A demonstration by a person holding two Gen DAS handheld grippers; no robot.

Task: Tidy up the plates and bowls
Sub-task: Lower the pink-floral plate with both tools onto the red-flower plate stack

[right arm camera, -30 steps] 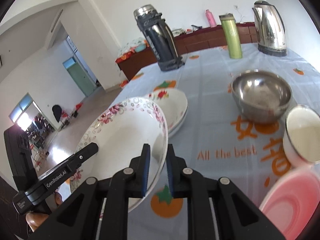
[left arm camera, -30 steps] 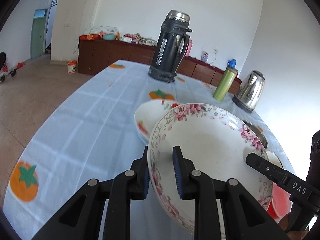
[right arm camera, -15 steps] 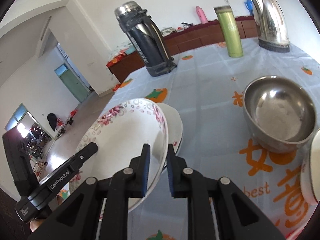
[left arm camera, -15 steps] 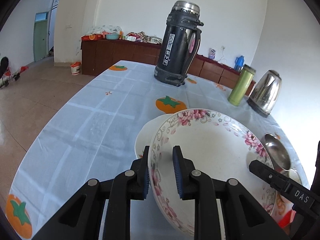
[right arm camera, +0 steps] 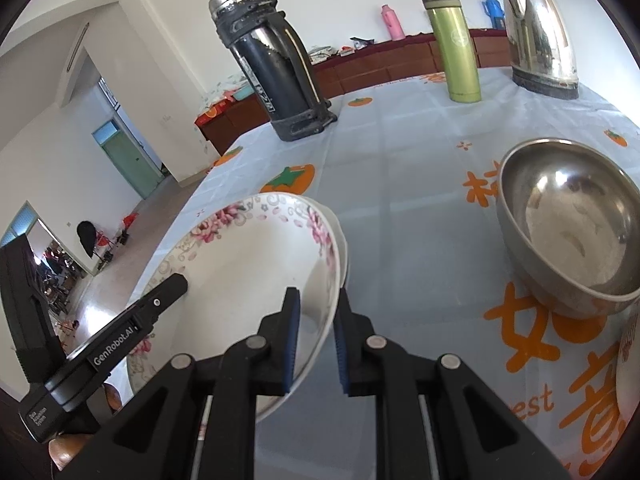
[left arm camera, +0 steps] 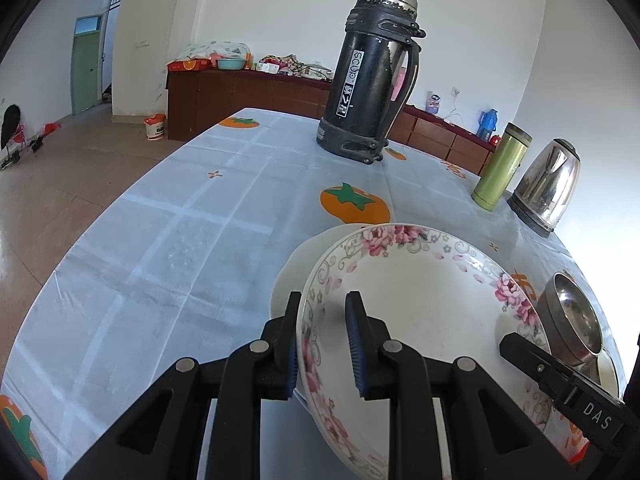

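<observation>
Pinching opposite edges of one floral plate [left arm camera: 420, 304], both grippers carry it together above the table [left arm camera: 168, 240]. The left gripper [left arm camera: 323, 344] has its jaws closed on the plate's near-left rim, one blue pad outside under the rim and the other inside on the white face; the right gripper [right arm camera: 316, 330] clamps the opposite rim the same way, its jaws drawn close with the thin edge between them. From the left wrist view, the right gripper's black finger reaches in from the right of the jaws onto the far side of the plate, and from the right wrist view the left gripper's finger comes in from the left. Just ahead of and beneath the held plate, partly hidden by it, lies a white dish [left arm camera: 296, 264]; whether the two touch cannot be told. Right of the right gripper's jaws stands a steel bowl [right arm camera: 572, 224] on the tablecloth, with the edge of another white dish [right arm camera: 628, 364] nearer and further right. Well ahead of both jaws stand a tall black thermos [left arm camera: 370, 76], a green flask [right arm camera: 456, 48] and a steel kettle [right arm camera: 540, 28]. Beyond the table runs a brown sideboard [left arm camera: 240, 100] against the wall.
</observation>
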